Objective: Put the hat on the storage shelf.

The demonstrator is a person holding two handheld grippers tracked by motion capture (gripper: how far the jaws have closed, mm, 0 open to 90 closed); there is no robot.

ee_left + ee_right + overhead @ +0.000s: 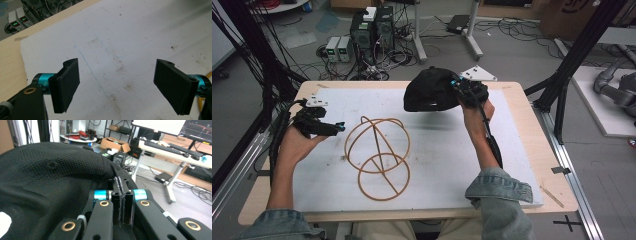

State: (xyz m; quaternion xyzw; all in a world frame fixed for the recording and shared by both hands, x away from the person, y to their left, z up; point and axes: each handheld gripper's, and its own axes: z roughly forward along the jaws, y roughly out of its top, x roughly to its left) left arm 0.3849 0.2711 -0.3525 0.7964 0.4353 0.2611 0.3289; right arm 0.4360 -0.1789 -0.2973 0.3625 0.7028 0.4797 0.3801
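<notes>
Denim sleeves come in at the bottom of the high view, and from there I read both hands. My right gripper (460, 86) has its jaws pinched together on the edge of a black cap (430, 90), which hangs above the far side of the white board (512, 150); the right gripper view shows the pads clamped on the fabric (50, 182). My left gripper (339, 127) hovers at the board's left edge, jaws wide with nothing between them. Beside it a wire ring stand (378, 157) rests on the board, apart from the cap.
</notes>
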